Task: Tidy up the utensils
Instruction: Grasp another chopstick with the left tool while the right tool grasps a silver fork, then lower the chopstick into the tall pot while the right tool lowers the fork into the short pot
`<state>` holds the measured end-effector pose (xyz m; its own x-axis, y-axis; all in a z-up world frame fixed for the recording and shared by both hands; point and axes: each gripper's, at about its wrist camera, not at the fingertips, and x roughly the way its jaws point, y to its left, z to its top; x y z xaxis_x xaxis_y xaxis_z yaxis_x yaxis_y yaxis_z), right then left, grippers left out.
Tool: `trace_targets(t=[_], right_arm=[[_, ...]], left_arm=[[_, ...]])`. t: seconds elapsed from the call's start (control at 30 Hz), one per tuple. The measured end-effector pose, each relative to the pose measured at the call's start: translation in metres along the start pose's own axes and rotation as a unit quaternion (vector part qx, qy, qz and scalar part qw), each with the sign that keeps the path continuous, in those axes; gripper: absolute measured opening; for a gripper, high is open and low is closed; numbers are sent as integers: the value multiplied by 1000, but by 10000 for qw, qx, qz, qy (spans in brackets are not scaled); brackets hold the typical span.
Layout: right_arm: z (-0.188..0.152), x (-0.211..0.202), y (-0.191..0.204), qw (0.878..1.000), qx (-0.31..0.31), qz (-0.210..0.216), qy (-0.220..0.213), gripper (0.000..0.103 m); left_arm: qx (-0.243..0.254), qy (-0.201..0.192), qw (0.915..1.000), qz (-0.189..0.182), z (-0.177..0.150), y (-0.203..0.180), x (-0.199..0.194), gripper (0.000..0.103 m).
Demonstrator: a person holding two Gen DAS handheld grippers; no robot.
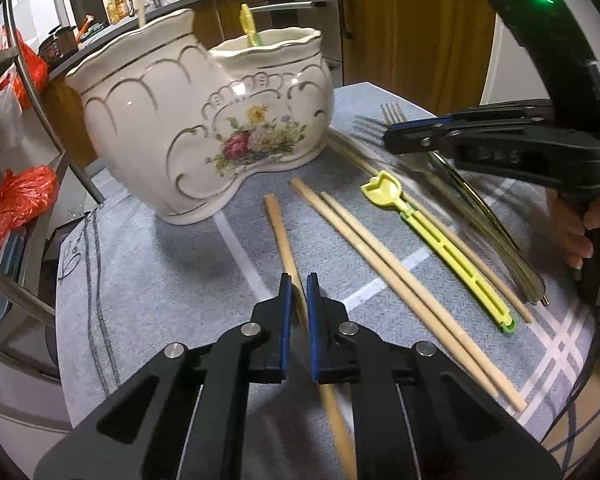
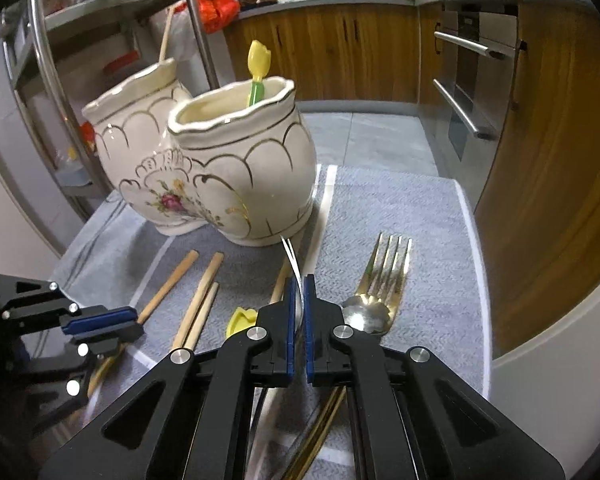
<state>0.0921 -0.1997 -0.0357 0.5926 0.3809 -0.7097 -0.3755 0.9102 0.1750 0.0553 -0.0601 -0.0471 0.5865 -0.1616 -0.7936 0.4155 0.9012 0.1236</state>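
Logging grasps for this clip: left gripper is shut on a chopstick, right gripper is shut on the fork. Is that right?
Not quite. The left gripper is shut on a chopstick, but the right gripper clamps a thin metal utensil. The right wrist view shows the fork lying free on the cloth beside it.

Cream, gold and grey on the table

The holder (image 1: 204, 120) is cream with gold scallop lines and a pink-and-yellow flower print; the cloth (image 1: 160, 300) is grey with white stripes; the chopsticks (image 1: 400, 280) are pale tan.
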Motion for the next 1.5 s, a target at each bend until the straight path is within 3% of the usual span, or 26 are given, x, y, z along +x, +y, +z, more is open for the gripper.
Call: trace_targets(t=[0.2, 0.33, 0.6, 0.87, 1.1, 1.33, 1.5], right_arm=[[-1, -26, 0, 9990, -18, 197, -408, 4], [-1, -54, 5, 9943, -196, 368, -982, 4], [-5, -94, 21, 9803, -611, 165, -1869, 4], [-10, -126, 41, 9536, -1000, -157, -2835, 3], [12, -132, 46, 9491, -815, -276, -3029, 3], [43, -118, 53, 9494, -661, -282, -3059, 3], [51, -108, 50, 9513, -568, -279, -3018, 3]], left_arm=[[10, -88, 10000, -33, -8, 7, -11, 5], [50, -301, 9995, -72, -16, 4, -21, 5], [-15, -1133, 9935, -62, -27, 7, -48, 5], [41, -1979, 9802, 53, -31, 5, -76, 5], [-164, -2436, 9697, -123, -21, 18, -97, 2], [-370, -2829, 9580, -277, 12, 42, -113, 0], [-433, -2221, 9728, -496, 19, 47, -93, 0]])
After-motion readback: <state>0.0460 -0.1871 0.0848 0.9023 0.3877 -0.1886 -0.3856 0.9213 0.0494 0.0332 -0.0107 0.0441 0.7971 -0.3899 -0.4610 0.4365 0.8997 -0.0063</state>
